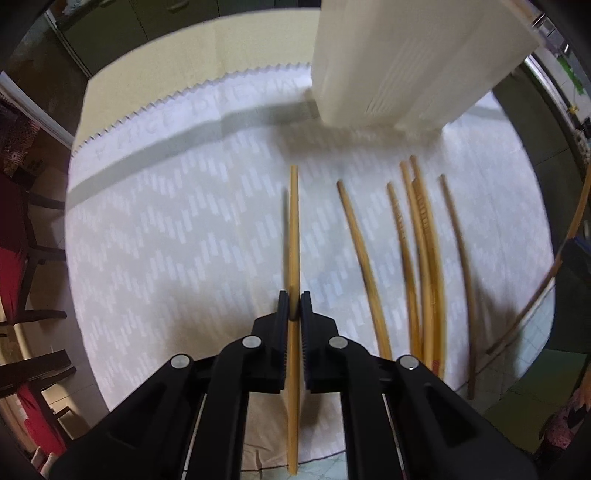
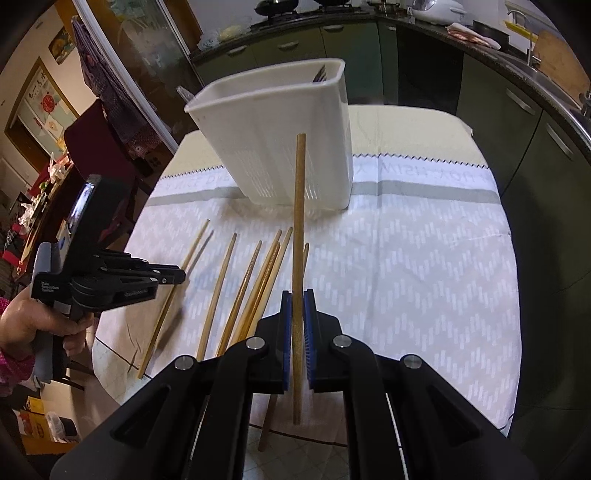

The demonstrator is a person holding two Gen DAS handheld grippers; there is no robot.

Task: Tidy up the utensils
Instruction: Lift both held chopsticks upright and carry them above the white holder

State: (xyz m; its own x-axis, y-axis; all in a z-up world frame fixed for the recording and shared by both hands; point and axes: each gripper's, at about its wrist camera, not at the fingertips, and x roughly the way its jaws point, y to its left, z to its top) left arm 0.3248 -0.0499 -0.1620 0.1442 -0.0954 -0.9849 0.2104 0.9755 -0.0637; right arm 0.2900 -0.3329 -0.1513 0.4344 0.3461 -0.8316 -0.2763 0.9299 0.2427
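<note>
A home kitchen with a dining table.

Dark green cabinets (image 2: 524,122) with bar handles run under a countertop (image 2: 480,44) along the far and right sides, carrying a rice cooker (image 2: 439,9), a faucet (image 2: 517,18) and a wooden cutting board (image 2: 561,62). A patterned cloth (image 2: 424,258) covers the table's near edge; red-cushioned chairs (image 1: 14,266) stand at its left edge.

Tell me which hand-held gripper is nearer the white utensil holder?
Probably right, though not by much. The right hand-held gripper points its chopstick straight at the white utensil holder; the left hand-held gripper sits farther back, off to the left.
</note>
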